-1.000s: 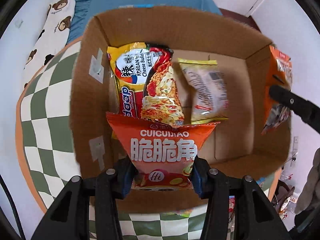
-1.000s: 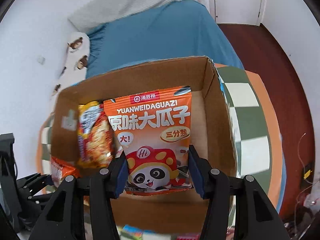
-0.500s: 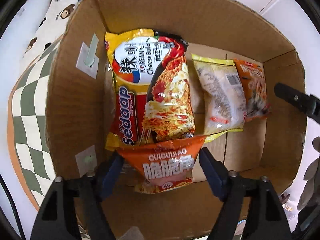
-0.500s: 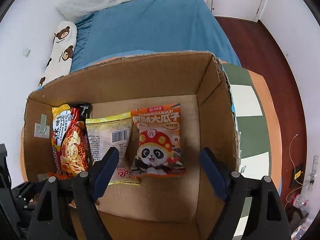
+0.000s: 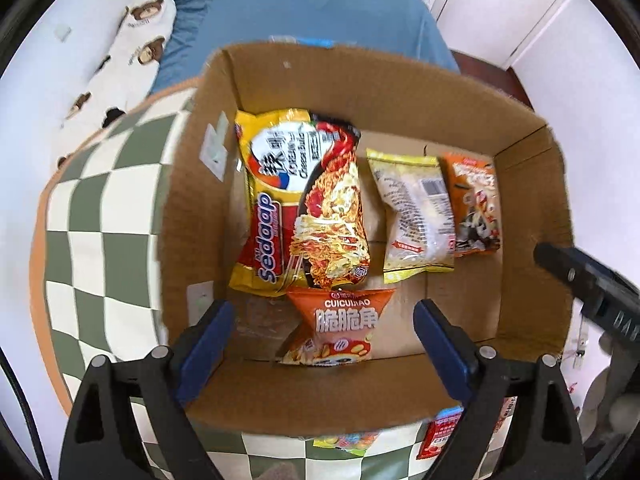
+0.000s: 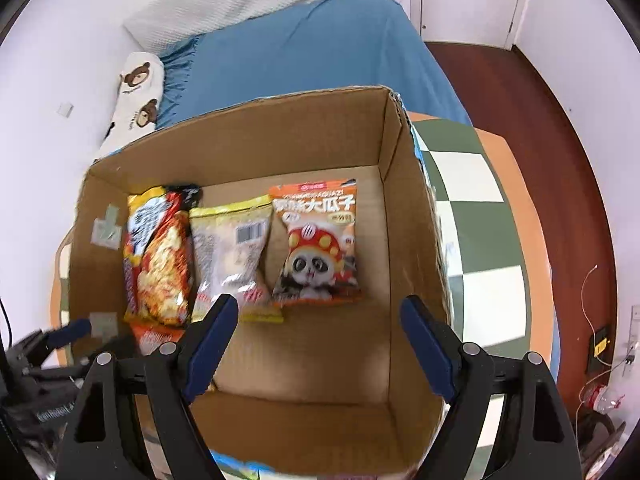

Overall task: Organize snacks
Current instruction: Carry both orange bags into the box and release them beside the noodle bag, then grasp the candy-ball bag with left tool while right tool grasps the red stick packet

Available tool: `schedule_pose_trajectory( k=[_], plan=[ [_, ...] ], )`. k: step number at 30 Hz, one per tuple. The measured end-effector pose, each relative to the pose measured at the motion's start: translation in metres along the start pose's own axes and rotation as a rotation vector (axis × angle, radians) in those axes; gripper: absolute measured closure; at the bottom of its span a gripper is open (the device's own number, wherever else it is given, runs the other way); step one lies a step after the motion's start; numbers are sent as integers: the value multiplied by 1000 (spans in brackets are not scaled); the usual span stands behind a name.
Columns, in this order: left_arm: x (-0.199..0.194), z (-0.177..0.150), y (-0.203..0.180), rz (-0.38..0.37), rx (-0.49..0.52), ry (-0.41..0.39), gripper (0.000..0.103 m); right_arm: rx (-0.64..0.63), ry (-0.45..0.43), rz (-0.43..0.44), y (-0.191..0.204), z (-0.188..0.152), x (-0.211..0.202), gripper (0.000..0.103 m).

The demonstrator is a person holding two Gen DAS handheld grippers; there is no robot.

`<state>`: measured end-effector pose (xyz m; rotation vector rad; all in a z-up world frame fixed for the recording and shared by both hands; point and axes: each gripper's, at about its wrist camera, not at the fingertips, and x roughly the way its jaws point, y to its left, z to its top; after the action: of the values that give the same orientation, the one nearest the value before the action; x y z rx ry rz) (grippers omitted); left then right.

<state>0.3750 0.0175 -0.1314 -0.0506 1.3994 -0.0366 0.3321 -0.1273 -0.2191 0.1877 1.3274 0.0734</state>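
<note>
Jaws of the left gripper (image 5: 322, 334) are opening, empty; only its view is showing the chip bag (image 5: 340, 324) whole. The right gripper (image 6: 318, 334) is gaping empty over the box (image 6: 412, 240).

So the tabletop (image 5: 100, 240) has a green-and-cream checkered cover with an orange edge, and an open brown cardboard box (image 5: 400, 92) sits right on it, taking up most of the room. Along the near edge, past the box's front wall, a few small snack packets lie on the checks: a yellow packet (image 5: 344, 442) and a red packet (image 5: 438, 438), both mostly hidden. In the right wrist view the checkered cover (image 6: 476, 216) runs on beside the box's right wall.
</note>
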Motion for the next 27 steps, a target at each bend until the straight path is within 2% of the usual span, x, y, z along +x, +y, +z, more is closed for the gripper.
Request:
schedule_pose_trajectory(
  k=[4, 7, 11, 21, 27],
  plan=[
    [-28, -17, -4, 13, 9, -82, 10, -39, -50, -3, 10, -23, -25, 17],
    [-51, -33, -5, -11, 16, -159, 10, -71, -92, -17, 18, -41, -43, 17],
    [-77, -51, -10, 14, 25, -243, 10, -86, -140, -12, 24, -64, -67, 17],
    [-126, -95, -19, 19, 62, -380, 10, -102, -273, -4, 34, -111, -123, 17],
    [-145, -120, -22, 7, 72, -409, 10, -96, -321, 29, 42, -131, -153, 17]
  ],
)
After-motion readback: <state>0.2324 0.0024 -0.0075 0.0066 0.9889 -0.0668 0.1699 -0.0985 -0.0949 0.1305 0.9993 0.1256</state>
